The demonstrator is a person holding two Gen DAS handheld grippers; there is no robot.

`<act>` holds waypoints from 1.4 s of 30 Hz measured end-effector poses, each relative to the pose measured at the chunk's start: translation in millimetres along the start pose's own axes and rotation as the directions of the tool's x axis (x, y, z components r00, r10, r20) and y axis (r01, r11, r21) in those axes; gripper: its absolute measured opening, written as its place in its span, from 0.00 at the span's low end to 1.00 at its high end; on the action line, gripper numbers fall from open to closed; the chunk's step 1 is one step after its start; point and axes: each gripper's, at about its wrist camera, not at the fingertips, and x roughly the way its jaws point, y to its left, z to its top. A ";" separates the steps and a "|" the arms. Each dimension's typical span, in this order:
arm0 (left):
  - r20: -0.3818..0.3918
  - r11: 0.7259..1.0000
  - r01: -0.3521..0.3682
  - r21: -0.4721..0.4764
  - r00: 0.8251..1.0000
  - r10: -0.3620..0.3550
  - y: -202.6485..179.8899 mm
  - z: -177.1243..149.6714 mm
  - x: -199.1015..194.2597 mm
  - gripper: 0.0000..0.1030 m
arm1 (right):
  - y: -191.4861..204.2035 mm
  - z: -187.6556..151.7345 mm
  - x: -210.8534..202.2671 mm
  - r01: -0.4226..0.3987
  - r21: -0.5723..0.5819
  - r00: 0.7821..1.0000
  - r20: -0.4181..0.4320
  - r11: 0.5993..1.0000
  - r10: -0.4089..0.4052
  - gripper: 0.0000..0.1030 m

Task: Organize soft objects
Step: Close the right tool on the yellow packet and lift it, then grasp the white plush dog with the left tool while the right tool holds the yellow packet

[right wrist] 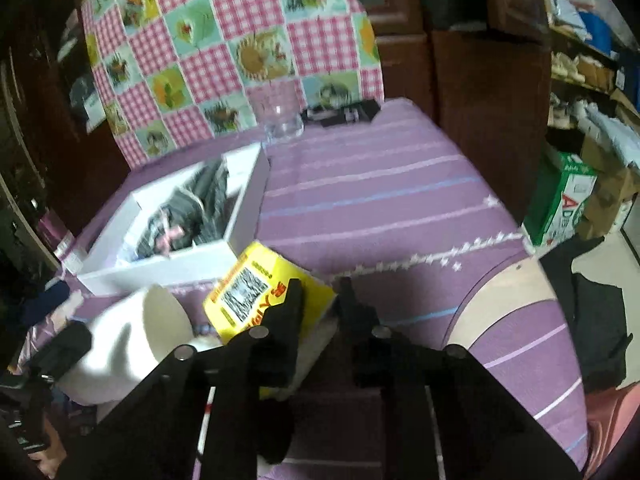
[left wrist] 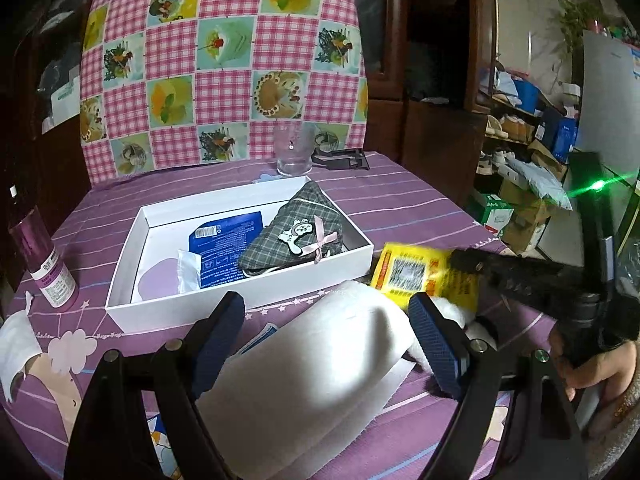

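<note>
A white roll of soft paper (left wrist: 320, 364) lies on the purple striped cloth between the fingers of my left gripper (left wrist: 328, 320), which stands open with a gap showing at its left pad. Just right of the roll is a yellow packet (right wrist: 248, 296) with a printed code. My right gripper (right wrist: 320, 288) is shut on its corner, and in the left wrist view one right finger (left wrist: 480, 266) lies across the packet. Behind them a white box (left wrist: 240, 300) holds a grey plaid pouch (left wrist: 296, 236) with a pink bow, a blue packet (left wrist: 228, 248) and a small white sachet (left wrist: 188, 272).
A clear glass (left wrist: 294, 152) and a black object (left wrist: 340, 158) stand behind the box, in front of a pink checkered cloth (left wrist: 220, 60). A purple bottle (left wrist: 48, 276) stands at the left edge, with a white wipe (left wrist: 16, 344) near it. Cluttered shelves and boxes fill the right.
</note>
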 end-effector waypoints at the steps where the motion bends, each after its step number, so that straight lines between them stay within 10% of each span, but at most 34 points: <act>1: 0.001 1.000 -0.001 0.000 1.000 0.001 -0.3 0.1 -0.4 0.82 | -0.9 2.2 -6.6 0.000 0.005 1.000 0.029 1.000 -0.001 0.17; 11: 0.010 1.000 0.002 0.024 1.000 -0.002 -5.9 -1.1 -1.9 0.82 | -5.3 16.9 -48.8 -0.036 0.046 0.988 0.154 0.998 0.029 0.17; 19: 0.000 0.998 0.024 0.050 1.000 -0.024 -14.9 -2.2 -3.0 0.82 | -13.0 6.7 -53.0 0.007 0.080 0.996 0.092 0.997 -0.014 0.17; 30: -0.040 0.976 0.195 0.094 0.981 -0.192 -48.5 -0.3 -10.0 0.82 | -37.5 -1.6 -64.3 0.076 0.141 0.992 0.091 0.987 -0.089 0.17; 42: -0.309 0.933 0.354 -0.061 0.882 -0.355 -68.4 13.3 37.2 0.78 | -52.9 2.2 -71.0 0.041 0.214 0.994 0.090 0.976 -0.062 0.17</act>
